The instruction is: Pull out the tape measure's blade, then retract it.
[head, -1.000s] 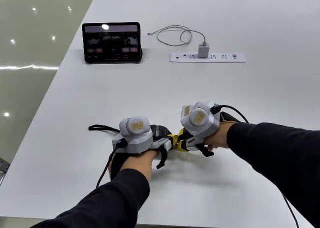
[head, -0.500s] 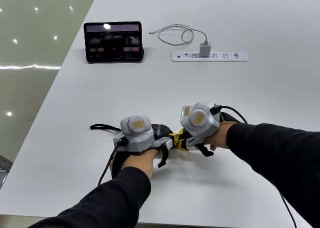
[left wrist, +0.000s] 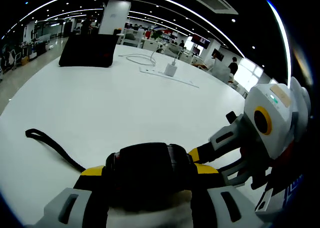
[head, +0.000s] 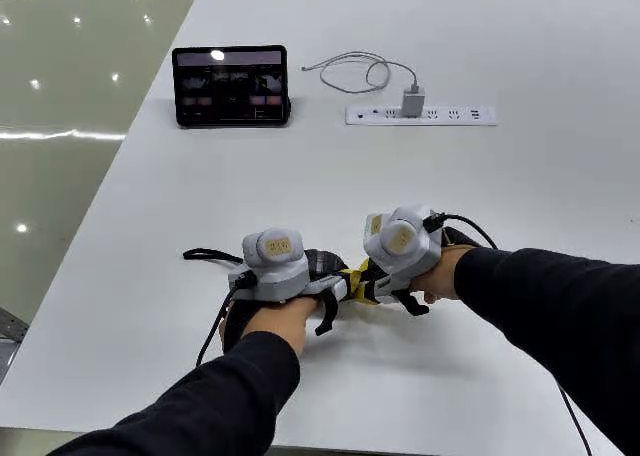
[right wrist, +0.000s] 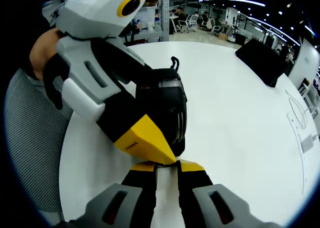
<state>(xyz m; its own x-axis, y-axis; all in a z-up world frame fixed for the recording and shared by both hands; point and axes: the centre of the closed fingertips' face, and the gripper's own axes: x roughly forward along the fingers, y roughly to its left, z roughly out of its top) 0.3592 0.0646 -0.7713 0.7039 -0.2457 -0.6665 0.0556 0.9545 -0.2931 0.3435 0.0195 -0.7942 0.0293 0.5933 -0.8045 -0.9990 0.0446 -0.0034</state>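
**Head view.** Two grippers meet low over the white desk [head: 480,196] at lower centre of the frame, with the tape measure [head: 325,266] lying between them. The left gripper [head: 335,284] comes in from the lower left and the right gripper [head: 362,281] from the right. Each is carried at the end of a dark sleeve [head: 560,306].

**Left gripper view.** At bottom centre the yellow-tipped fingers [left wrist: 92,170] are closed on the tape measure's black case [left wrist: 150,158], one on each side. The case sits low on the desk. Its black strap [left wrist: 50,144] trails along the surface toward the left of the frame. The right gripper (grey body, round yellow-ringed lens) enters at right, its tips reaching the right side of the case.

**Right gripper view.** This gripper's own fingers [right wrist: 192,166] rise from the bottom edge. They are drawn narrow, with only a slit between them, and their yellow tips touch the lower edge of the case. Whether the blade's end tab lies in that slit cannot be told. The left gripper fills the upper left, one yellow tip pressed to the side of the case.

**Background, head view.** A dark tablet [head: 232,84] stands at upper left. A power strip [head: 455,115] lies at upper centre, with a white charger [head: 411,102] and a looped cable [head: 350,71]. All are well apart from the grippers.
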